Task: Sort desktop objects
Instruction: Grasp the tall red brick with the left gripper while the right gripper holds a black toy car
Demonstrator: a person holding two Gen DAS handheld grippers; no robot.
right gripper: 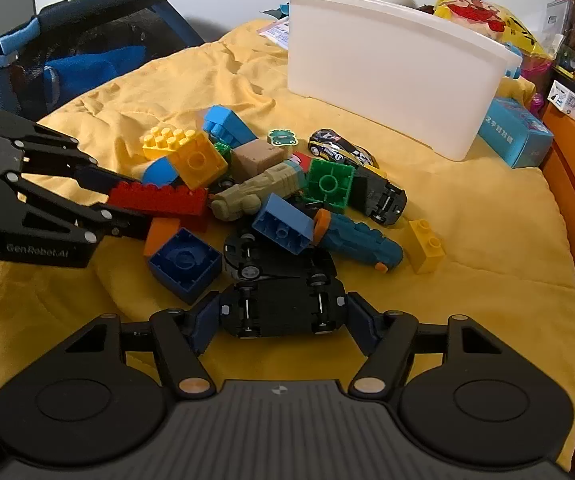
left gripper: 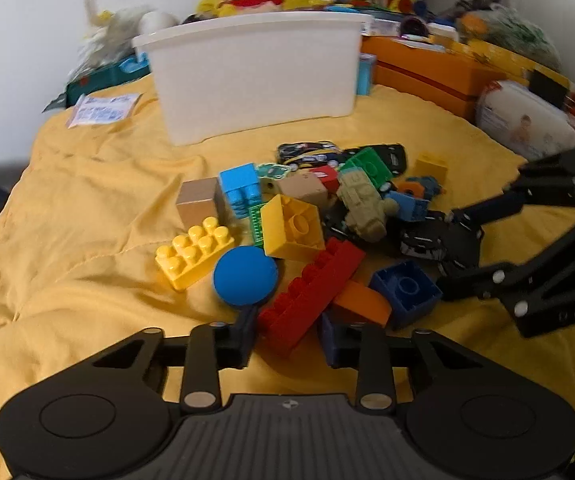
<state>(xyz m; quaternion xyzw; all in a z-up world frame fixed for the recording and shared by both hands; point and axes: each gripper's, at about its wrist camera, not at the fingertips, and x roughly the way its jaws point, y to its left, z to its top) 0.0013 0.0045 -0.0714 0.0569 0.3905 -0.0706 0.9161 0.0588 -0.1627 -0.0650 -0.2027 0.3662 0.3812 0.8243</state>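
Note:
A pile of toy bricks and cars lies on a yellow cloth (left gripper: 87, 208). My left gripper (left gripper: 287, 340) is open, its fingers on either side of a long red brick (left gripper: 311, 288), also seen in the right wrist view (right gripper: 159, 200). A blue ball (left gripper: 245, 276) lies just left of it. My right gripper (right gripper: 281, 312) has its pads against both ends of an upturned black toy car (right gripper: 283, 308); it also shows in the left wrist view (left gripper: 447, 248). A white bin (left gripper: 255, 76) stands behind the pile (right gripper: 387, 76).
A yellow studded brick (left gripper: 191, 252), a dark blue brick (right gripper: 185, 264), a green brick (right gripper: 329, 184), a khaki truck (right gripper: 255, 192) and a teal toy (right gripper: 359, 240) lie in the pile. Orange boxes (left gripper: 427, 68) and clutter line the back right. A dark bag (right gripper: 87, 52) sits left.

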